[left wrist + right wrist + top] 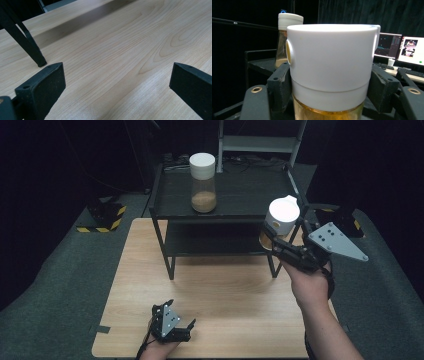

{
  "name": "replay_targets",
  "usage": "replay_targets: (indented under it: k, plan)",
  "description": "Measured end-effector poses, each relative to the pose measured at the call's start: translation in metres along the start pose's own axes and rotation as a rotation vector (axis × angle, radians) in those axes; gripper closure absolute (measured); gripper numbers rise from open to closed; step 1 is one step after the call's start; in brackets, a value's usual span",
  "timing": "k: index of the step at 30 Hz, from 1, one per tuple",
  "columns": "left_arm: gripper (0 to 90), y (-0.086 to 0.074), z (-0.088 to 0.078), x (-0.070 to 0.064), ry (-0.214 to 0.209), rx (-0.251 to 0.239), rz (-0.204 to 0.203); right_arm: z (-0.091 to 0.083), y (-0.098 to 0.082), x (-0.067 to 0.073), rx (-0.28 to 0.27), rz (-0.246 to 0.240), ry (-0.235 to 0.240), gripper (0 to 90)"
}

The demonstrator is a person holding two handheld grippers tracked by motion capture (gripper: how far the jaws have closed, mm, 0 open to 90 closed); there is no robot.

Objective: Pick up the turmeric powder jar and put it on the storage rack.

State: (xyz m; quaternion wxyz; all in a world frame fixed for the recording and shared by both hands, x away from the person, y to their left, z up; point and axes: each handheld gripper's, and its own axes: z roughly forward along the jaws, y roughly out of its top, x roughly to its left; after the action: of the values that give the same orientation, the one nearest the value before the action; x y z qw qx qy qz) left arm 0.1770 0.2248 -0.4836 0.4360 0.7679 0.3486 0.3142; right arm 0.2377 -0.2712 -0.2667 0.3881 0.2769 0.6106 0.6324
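Your right hand-held gripper (278,241) is pinching one white-lidded jar (281,216) by its clear lower body, with a black jaw pressed against each side just under the lid; in the right gripper view that jar (332,67) stands upright between the jaws, amber contents showing at the bottom edge. You hold it in the air beside the right end of the black two-tier shelf (235,200), near its front right post. A second jar (202,182) of the same kind, white lid on top and brown granules in its lower part, stands on the shelf's upper tier, left of centre and well apart from the one you grip. That makes two jars, one held and one shelved. Your left hand-held gripper (186,326) rests low over the near edge of the wooden surface (225,290), jaws spread wide with bare wood between them, one shelf leg (27,42) ahead.
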Motion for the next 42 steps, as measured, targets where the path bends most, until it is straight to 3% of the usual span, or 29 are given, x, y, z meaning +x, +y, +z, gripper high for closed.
replay_targets:
  k: [16,42]
  plan:
    - [0.7,-0.001,0.000,0.000,-0.002,-0.003,0.001,0.018,0.016,-0.007,-0.005,0.010,-0.034,29.8]
    - [0.7,-0.001,-0.001,0.002,-0.007,-0.007,-0.005,0.068,0.031,-0.007,-0.015,0.008,-0.053,29.8]
